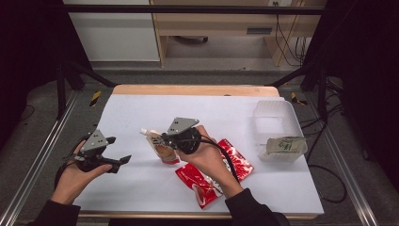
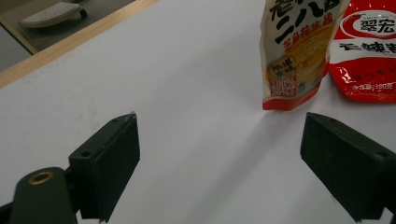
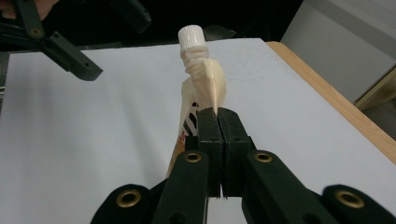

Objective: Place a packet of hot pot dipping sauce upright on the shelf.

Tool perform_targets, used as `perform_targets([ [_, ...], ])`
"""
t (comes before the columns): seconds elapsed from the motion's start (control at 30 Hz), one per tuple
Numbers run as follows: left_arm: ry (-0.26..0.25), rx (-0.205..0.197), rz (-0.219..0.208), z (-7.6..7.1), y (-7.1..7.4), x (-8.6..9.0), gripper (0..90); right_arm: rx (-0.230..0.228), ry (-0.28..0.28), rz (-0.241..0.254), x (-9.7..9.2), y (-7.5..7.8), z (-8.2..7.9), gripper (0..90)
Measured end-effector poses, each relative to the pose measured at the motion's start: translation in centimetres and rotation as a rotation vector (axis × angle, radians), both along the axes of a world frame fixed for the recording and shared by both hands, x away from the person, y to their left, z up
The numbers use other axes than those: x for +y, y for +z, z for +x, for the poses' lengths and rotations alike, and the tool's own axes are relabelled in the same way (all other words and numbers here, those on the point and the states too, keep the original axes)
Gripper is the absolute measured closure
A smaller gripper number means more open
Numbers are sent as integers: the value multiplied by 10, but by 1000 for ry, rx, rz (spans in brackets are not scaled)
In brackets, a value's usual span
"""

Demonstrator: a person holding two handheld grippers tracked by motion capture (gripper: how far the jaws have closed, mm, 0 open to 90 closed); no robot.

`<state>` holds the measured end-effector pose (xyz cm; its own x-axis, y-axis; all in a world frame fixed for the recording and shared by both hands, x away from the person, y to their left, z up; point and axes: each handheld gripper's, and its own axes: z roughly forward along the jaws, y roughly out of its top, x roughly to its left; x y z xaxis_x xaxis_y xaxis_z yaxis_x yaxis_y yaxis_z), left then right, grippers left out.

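A cream spouted pouch [image 1: 160, 149] with a white cap [image 3: 191, 35] stands upright near the middle of the white table. My right gripper [image 1: 162, 139] is shut on its upper edge just below the spout, and the jaws meet on the pouch [image 3: 205, 86] in the right gripper view. My left gripper [image 1: 117, 150] hovers open to the left of the pouch with nothing between its fingers. From the left gripper view the open gripper [image 2: 219, 133] faces the pouch [image 2: 294, 51], and a red packet [image 2: 369, 51] lies beside it.
Two red snack packets [image 1: 207, 184] [image 1: 239, 161] lie under the right forearm. A clear plastic bin [image 1: 277, 123] at the right holds a greenish packet [image 1: 284, 145]. The table's wooden far edge [image 1: 193, 90] runs across the back. The left gripper [image 3: 70, 53] appears across the table.
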<state>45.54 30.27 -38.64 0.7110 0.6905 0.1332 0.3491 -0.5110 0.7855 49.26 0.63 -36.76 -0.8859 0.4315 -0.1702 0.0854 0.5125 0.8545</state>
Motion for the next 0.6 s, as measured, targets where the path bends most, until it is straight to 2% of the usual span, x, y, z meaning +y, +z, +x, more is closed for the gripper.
perform_targets([
  [0.27, -42, -20, 34, 6, 19, -13, 141, -11, 35, -8, 5, 3, -6, 897],
  [0.6, -85, -17, 73, 9, 26, -27, 159, -19, 60, -3, 10, 6, -12, 898],
])
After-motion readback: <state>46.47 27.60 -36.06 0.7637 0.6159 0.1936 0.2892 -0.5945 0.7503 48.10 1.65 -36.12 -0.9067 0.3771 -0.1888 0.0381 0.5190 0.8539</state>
